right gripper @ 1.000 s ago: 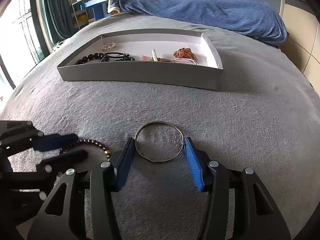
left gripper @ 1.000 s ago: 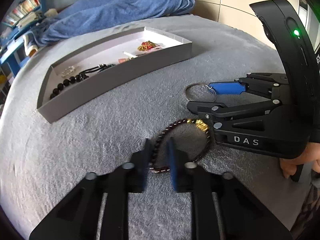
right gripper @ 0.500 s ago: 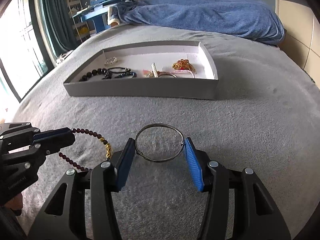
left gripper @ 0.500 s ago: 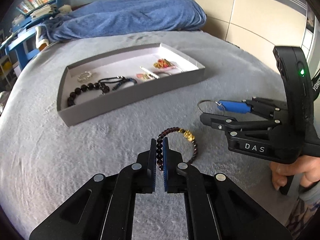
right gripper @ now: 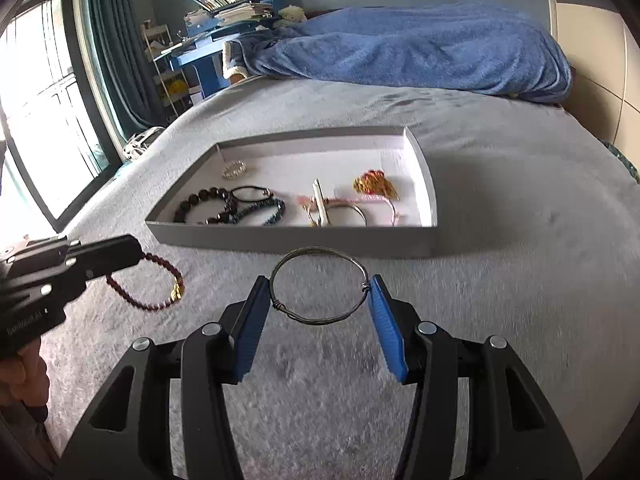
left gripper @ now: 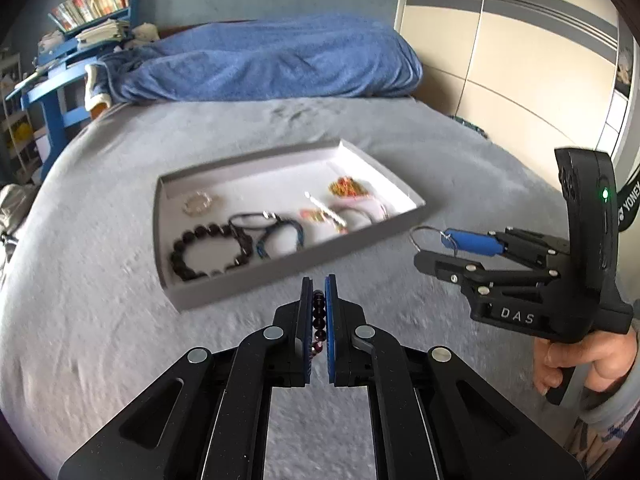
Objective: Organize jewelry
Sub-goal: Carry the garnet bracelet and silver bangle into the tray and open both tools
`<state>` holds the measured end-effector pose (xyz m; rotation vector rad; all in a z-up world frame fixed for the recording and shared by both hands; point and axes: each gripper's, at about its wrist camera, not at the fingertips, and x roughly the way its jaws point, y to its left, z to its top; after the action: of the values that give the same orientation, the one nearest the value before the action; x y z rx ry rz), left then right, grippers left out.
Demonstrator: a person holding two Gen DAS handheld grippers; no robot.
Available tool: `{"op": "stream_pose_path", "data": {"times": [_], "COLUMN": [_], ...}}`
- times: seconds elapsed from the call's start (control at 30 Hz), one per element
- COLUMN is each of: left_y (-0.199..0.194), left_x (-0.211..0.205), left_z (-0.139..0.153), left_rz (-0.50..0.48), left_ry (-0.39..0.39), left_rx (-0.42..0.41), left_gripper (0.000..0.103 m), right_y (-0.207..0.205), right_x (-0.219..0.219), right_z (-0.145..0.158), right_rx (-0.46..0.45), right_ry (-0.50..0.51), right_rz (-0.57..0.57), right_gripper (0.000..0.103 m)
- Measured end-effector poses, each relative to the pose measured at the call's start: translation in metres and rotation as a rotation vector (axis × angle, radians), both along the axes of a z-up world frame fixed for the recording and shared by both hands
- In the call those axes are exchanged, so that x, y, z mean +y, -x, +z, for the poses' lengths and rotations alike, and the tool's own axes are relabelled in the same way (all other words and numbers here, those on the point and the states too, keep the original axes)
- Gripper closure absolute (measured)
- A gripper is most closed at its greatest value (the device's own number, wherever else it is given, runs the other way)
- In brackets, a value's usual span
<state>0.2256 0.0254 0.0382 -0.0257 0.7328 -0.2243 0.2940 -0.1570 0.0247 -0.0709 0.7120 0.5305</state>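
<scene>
So there's a big bed with a fuzzy grey cover (right gripper: 520,280), and a shallow grey cardboard tray with a white inside (right gripper: 296,242) sits mid-bed, holding a bunch of bracelets. Nearer than the tray, the right gripper (right gripper: 320,296) is grasping a thin silver wire bangle (right gripper: 320,282) across its width, pads on either side. The left gripper (left gripper: 319,312) is clenched on a dark red beaded bracelet with a gold charm (right gripper: 148,284), which dangles just above the cover, left of the bangle.

Fuzzy grey blanket (right gripper: 520,280), matt cardboard tray (right gripper: 280,240), thin metal wire bangle (right gripper: 320,284), glossy dark beads (right gripper: 136,296)
</scene>
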Motion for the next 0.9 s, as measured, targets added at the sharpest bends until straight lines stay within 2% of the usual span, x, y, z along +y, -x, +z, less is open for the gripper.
{"op": "stream_pose_path", "data": {"times": [0.5, 0.67, 0.9], "left_y": [-0.043, -0.064, -0.093], "left_x": [0.029, 0.04, 0.051], "left_z": [0.035, 0.036, 0.019], "left_rz": [0.027, 0.043, 0.06], "left_ry": [-0.019, -0.019, -0.001], "left_rx": [-0.069, -0.068, -0.022], "left_gripper": [0.097, 0.097, 0.097], "right_y": [-0.043, -0.069, -0.097], "right_x": [0.033, 0.038, 0.052], "right_z": [0.031, 0.026, 0.002], "right_rx": [-0.055, -0.033, 0.008], "right_ry": [0.047, 0.057, 0.104], "right_rz": [0.078, 0.076, 0.089], "right_gripper": [0.052, 0.052, 0.052]}}
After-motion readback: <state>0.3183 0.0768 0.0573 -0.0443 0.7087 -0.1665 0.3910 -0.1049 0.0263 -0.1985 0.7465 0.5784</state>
